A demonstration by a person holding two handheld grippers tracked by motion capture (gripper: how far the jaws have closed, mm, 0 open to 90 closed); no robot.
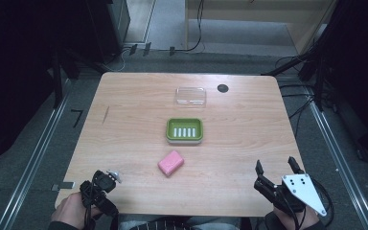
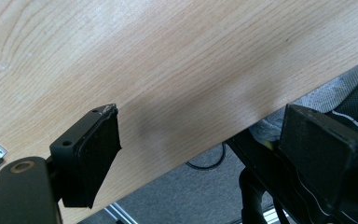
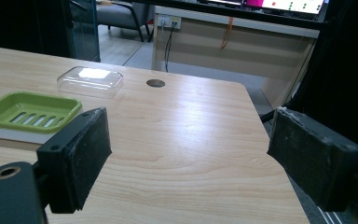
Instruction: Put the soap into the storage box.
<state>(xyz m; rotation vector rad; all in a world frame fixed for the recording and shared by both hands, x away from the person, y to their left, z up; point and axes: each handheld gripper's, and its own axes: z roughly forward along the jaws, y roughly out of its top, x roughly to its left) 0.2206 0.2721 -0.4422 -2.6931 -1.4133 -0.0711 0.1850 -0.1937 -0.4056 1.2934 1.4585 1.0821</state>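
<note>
- Work in hand, as judged from the layout: the pink soap bar [image 1: 171,163] is to go into the green soap dish [image 1: 184,130], and the clear lid [image 1: 190,96] probably onto it afterwards. Nothing of this is done yet.
- The pink soap bar lies bare on the wooden table [image 1: 124,143], just in front of the green soap dish and apart from it, nearer the person's edge.
- The green soap dish stands mid-table, its slotted floor visible and nothing lying in it; the right gripper view shows it [image 3: 30,114] resting on a white base.
- The clear lid lies farther back, well apart from the dish, near a dark round hole [image 1: 223,88] in the tabletop.
- Left gripper [image 1: 106,178]: held at the near left edge of the table. The left gripper view shows its jaws standing apart over bare wood, nothing between them.
- Right gripper [image 1: 275,170]: held at the near right corner. The right gripper view shows its jaws wide apart and holding nothing.
- Neither gripper touches any item; both are well apart from the soap.
- Remaining, by my judgement: the reach, the grasp of the soap, its placement in the dish and any fitting of the lid.
</note>
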